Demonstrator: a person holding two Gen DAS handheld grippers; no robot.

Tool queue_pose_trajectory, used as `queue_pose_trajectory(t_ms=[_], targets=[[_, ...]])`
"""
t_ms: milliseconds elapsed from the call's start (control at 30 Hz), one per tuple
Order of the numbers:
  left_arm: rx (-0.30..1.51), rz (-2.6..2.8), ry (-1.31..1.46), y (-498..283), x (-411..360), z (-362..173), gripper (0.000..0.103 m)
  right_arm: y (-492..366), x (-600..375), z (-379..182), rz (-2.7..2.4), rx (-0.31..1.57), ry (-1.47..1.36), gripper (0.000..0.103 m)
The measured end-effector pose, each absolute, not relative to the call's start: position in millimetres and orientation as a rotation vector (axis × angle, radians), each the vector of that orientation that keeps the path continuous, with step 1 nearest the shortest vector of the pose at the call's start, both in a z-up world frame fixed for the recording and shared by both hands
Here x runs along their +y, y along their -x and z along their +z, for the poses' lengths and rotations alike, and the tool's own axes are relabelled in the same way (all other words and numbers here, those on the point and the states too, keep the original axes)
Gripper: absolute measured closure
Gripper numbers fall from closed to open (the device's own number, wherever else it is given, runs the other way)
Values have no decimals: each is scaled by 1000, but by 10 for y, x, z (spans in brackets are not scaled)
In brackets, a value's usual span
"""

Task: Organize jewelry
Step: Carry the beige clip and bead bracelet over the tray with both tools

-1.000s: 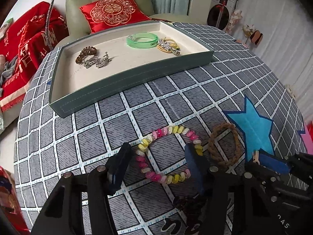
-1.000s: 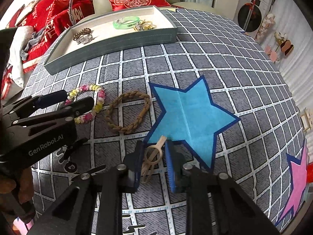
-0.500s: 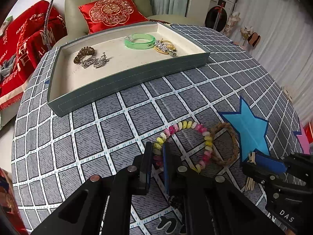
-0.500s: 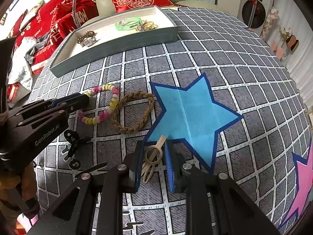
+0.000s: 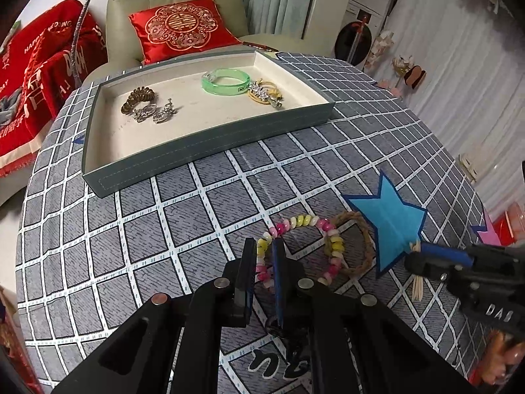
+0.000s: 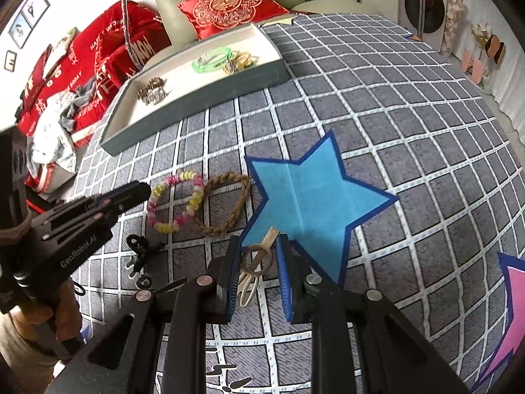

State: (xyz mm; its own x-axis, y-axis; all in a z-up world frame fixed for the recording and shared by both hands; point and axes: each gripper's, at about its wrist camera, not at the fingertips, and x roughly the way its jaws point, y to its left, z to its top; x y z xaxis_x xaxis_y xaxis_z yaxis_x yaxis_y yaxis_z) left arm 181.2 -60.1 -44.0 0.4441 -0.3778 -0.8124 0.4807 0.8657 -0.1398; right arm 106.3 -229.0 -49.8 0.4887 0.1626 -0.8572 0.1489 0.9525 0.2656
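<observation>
The tray (image 5: 210, 144) sits at the worktop's (image 5: 98, 246) far side. Nearer, the beaded bracelet (image 5: 305, 221) lies left of the braided band (image 5: 367, 252), touching it. The star (image 6: 308, 197) lies right of both.

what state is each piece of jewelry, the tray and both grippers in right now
left gripper: shut on beaded bracelet
right gripper: shut on hair clip
braided bracelet: loose on cloth, touching the beaded one
tray: open, holding green bangle, earrings

- Bead bracelet (image 5: 297, 249): glossy plastic beads, pink and yellow.
- Braided band (image 6: 226, 208): rough, matt tan cord.
- Tray (image 5: 210, 146): matt stitched covering, pale lining.
- Counter (image 5: 203, 210): woven cloth.
</observation>
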Motion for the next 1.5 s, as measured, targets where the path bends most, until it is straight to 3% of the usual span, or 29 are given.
queue_pose_trajectory(t_ms=[467,500,533,567,833,900,967,1000,1100,1167,1233,1500], targets=[[999,-456,-142,-1858,-591,-458,77,-1056,-2411,-462,34,1043,-373,80],[1001,-451,-139,-1867,-570,-458,59,-1053,-2414,-463,37,1043,-375,80],[1003,-442,-136,-1875,-552,-454,8,-1049,-2418,-464,39,1042,-378,80],[993,-422,-128,-1875,-524,-440,0,-1047,-2424,-465,39,1041,-381,80],[961,-402,-182,-1994,-606,-440,0,-1014,-2463,-472,39,1038,-395,80],[995,-413,-203,-2037,-662,-519,10,-1004,-2465,-469,38,1037,-395,80],[1029,-441,-204,-2008,-690,-606,13,-1003,-2465,-469,38,1037,-394,80],[1034,-452,-211,-1995,-709,-636,21,-997,-2468,-465,36,1037,-391,80],[1022,-468,-260,-1916,-782,-664,26,-975,-2490,-457,31,1035,-392,80],[1003,-487,-284,-1851,-831,-647,42,-975,-2507,-457,26,1036,-392,80],[998,-508,-294,-1819,-866,-620,80,-982,-2521,-460,22,1038,-394,80],[1003,-541,-197,-1848,-772,-542,80,-1017,-2537,-414,23,1031,-380,80]])
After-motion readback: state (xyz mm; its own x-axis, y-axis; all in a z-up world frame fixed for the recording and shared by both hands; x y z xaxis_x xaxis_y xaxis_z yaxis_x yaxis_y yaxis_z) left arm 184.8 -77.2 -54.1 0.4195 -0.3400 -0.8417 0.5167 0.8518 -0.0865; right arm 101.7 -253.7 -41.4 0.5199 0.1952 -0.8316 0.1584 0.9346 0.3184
